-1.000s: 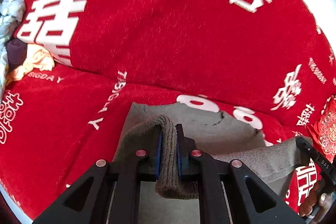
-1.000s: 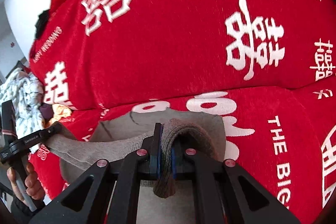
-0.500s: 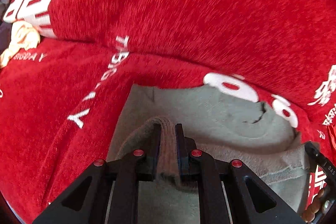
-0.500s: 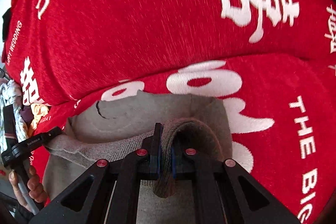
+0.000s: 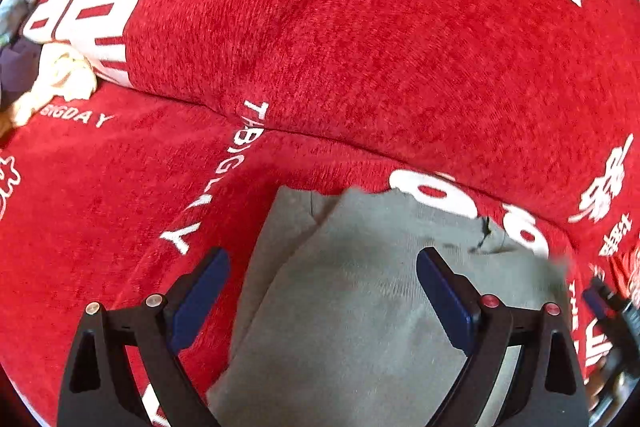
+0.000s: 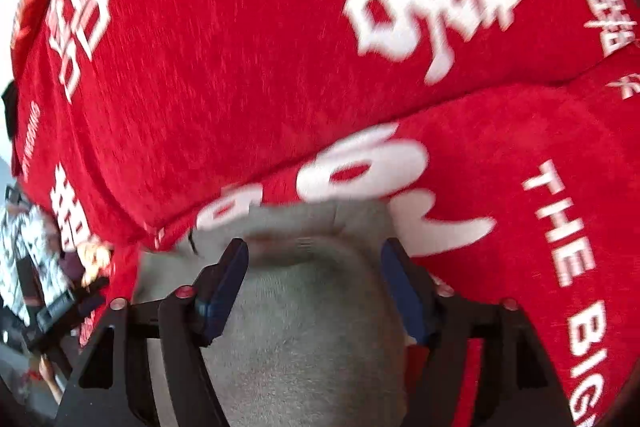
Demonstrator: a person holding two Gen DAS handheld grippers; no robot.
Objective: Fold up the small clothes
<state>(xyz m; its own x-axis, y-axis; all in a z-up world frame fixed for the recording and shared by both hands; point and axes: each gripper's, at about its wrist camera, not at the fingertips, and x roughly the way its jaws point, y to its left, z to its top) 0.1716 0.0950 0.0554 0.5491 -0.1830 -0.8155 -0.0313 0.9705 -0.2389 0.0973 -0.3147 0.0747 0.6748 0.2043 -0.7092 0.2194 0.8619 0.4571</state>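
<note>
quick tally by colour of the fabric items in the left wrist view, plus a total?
Grey: 1, the grey garment lying between the open left gripper fingers
Red: 1, the red printed cover
Cream: 1, a crumpled cloth at the left edge
Dark purple: 1, a bundle beside it
Total: 4

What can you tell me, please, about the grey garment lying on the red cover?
The grey garment is a small soft piece, knit or fleece by its look, folded over itself, with one layer's diagonal edge crossing another at its left. A dark mark sits near its far edge. It lies flat on the seat of the red cover, close to the crease below the backrest. The left tongs and right tongs have just opened; each straddles the cloth, and no pad presses it.
</note>
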